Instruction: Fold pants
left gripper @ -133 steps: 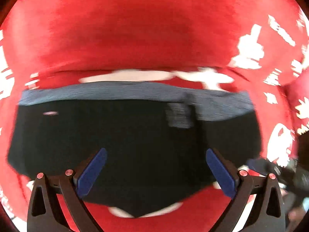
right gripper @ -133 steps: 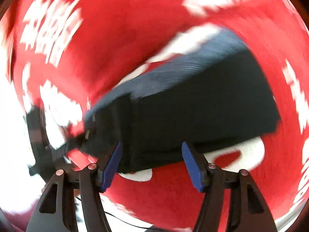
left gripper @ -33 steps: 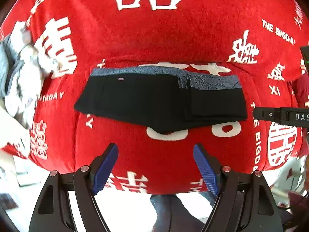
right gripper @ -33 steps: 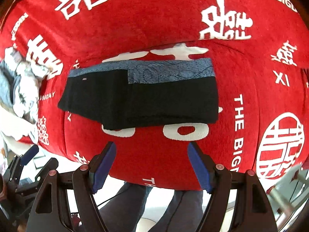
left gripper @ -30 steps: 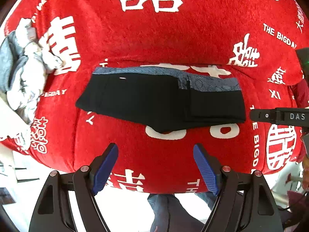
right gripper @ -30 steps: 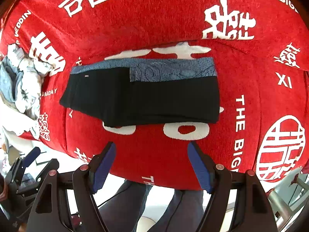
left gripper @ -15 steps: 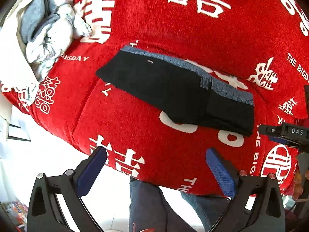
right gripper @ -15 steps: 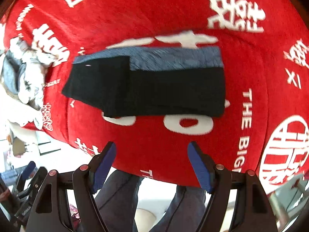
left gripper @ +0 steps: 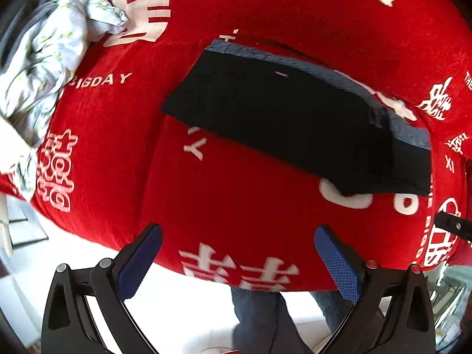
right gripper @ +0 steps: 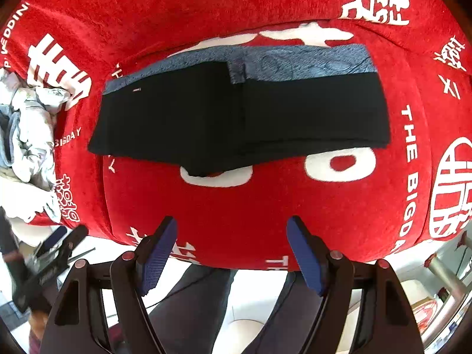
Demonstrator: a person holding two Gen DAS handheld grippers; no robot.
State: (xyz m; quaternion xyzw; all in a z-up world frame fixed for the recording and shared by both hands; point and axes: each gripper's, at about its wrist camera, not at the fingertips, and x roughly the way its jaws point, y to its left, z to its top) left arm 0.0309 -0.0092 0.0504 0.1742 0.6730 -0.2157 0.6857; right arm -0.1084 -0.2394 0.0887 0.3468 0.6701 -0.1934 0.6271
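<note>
Printed in white on the red plush cloth [right gripper: 236, 206]: "THE BIGDA…" down the right side, "BIGDAY" at left beside the crumpled pale floral fabric [right gripper: 26, 135], "…VEDDIN" at top left, plus large Chinese double-happiness characters.

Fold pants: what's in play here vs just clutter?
In play:
- black pants, folded flat on the red blanket
- left gripper, jaws just opened wide, nothing between them
- right gripper, jaws open, empty

Just lying about:
- crumpled pale clothes at the blanket's left edge
</note>
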